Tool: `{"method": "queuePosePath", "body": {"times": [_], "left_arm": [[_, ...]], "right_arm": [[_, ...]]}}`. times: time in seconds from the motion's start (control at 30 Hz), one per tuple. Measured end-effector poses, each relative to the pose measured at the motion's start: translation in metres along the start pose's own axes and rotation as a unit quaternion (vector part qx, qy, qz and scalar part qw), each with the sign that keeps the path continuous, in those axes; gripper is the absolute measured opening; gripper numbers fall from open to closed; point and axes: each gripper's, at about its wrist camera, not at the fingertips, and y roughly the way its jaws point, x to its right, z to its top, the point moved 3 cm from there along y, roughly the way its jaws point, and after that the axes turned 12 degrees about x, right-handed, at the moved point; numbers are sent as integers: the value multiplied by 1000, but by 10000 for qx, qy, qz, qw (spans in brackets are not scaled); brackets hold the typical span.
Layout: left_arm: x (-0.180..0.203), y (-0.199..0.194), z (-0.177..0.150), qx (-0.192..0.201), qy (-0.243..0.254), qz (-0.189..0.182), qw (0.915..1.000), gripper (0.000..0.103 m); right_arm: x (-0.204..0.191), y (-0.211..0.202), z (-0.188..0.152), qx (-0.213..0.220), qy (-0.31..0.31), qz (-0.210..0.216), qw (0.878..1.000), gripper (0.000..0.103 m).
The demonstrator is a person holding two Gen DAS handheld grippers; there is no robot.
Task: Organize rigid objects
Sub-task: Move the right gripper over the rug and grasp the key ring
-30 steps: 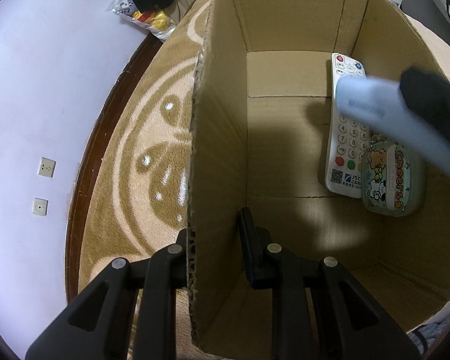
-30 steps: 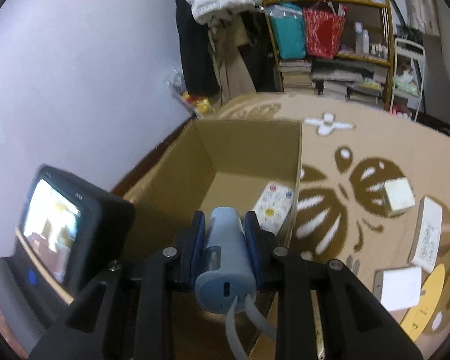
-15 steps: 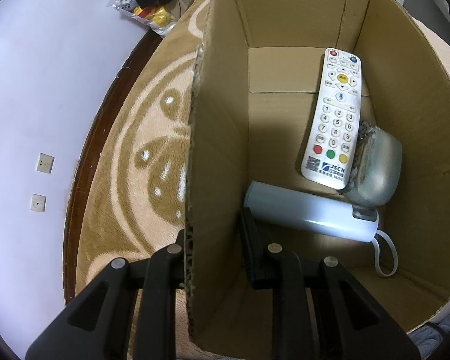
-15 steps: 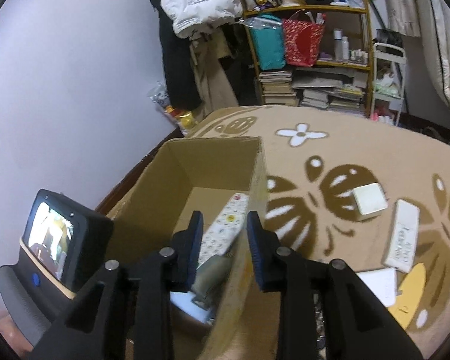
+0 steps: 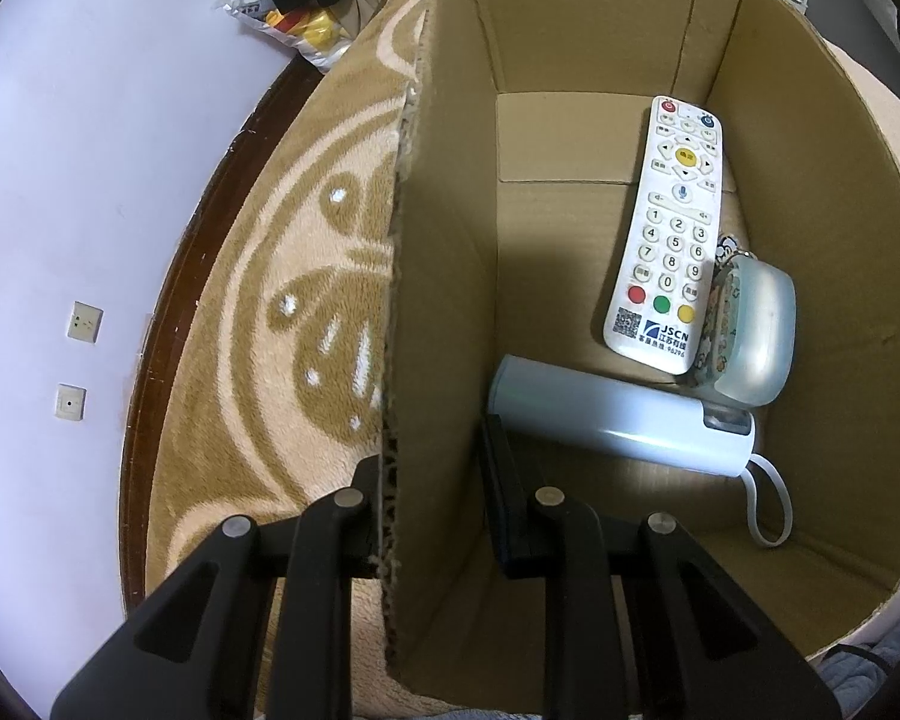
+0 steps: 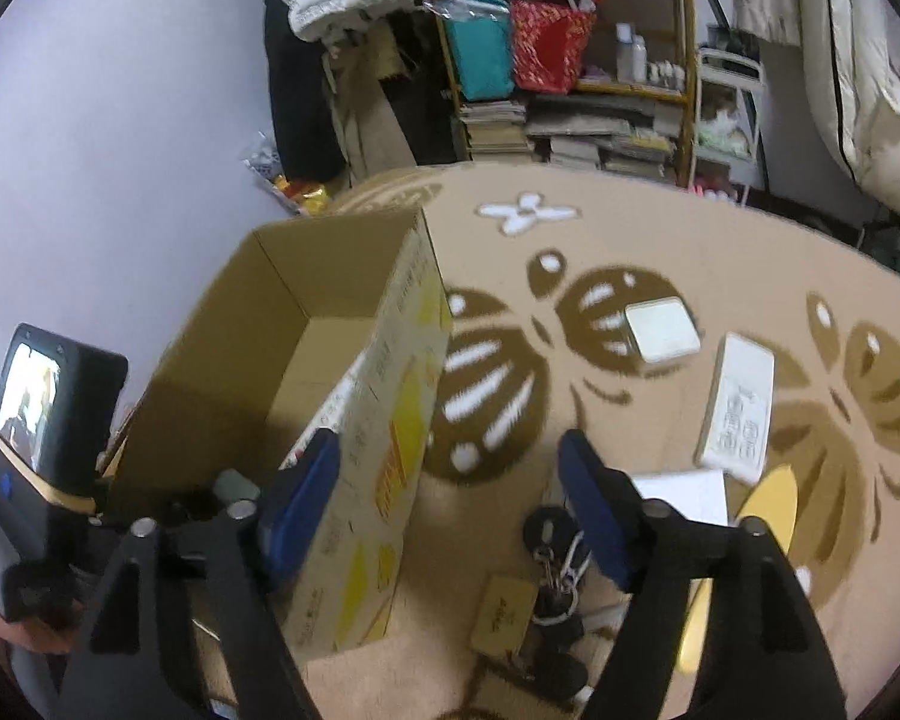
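Note:
My left gripper (image 5: 435,498) is shut on the near left wall of the open cardboard box (image 5: 444,300), one finger inside and one outside. Inside the box lie a white remote (image 5: 669,234), a pale blue tube with a cord loop (image 5: 618,420) and a small rounded case (image 5: 750,336). My right gripper (image 6: 450,510) is open and empty, above the carpet beside the box (image 6: 384,420). Below it lie a bunch of keys (image 6: 555,564) and a tan card (image 6: 504,612). Further right lie a white square box (image 6: 660,330), a white power strip (image 6: 738,408), a white sheet (image 6: 690,495) and a yellow item (image 6: 762,504).
A brown patterned carpet (image 6: 630,240) covers the floor. A cluttered shelf with books and bags (image 6: 570,60) stands at the back. A white wall with two sockets (image 5: 84,324) is on the left. The left gripper's screen (image 6: 36,408) shows at the left edge.
My right gripper released the blue tube into the box, then swung out to the right over the carpet and opened wide. My left gripper kept its hold on the box wall.

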Motion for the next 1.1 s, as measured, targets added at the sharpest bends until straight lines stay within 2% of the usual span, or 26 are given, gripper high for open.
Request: {"method": "queuePosePath", "body": {"times": [0.43, 0.53, 0.6, 0.63, 0.7, 0.73, 0.77, 0.97, 1.03, 1.1], "left_arm": [[1, 1, -1, 5, 31, 29, 10000, 22], [1, 1, -2, 2, 34, 32, 10000, 22], [1, 1, -2, 4, 36, 32, 10000, 22], [1, 2, -2, 3, 39, 33, 10000, 22], [1, 1, -2, 3, 32, 30, 10000, 21], [2, 1, -2, 3, 37, 32, 10000, 21], [2, 2, -2, 4, 39, 33, 10000, 21], [2, 2, -2, 2, 43, 36, 10000, 22], [2, 2, -2, -1, 42, 35, 10000, 22], [2, 2, -2, 0, 42, 36, 10000, 21]], "right_arm": [[39, 5, -31, -405, 671, -279, 9965, 85], [48, 13, -41, -604, 803, -385, 9942, 82], [54, 20, -48, -780, 947, -393, 9917, 66], [56, 23, -51, -863, 1005, -388, 9904, 61], [60, 30, -56, -997, 1092, -369, 9883, 41], [62, 33, -59, -1084, 1115, -380, 9871, 37], [63, 34, -60, -1120, 1133, -388, 9865, 34], [68, 41, -67, -1299, 1247, -410, 9828, 34], [68, 44, -68, -1344, 1203, -453, 9826, 28], [68, 47, -68, -1386, 1064, -537, 9831, 14]]}}
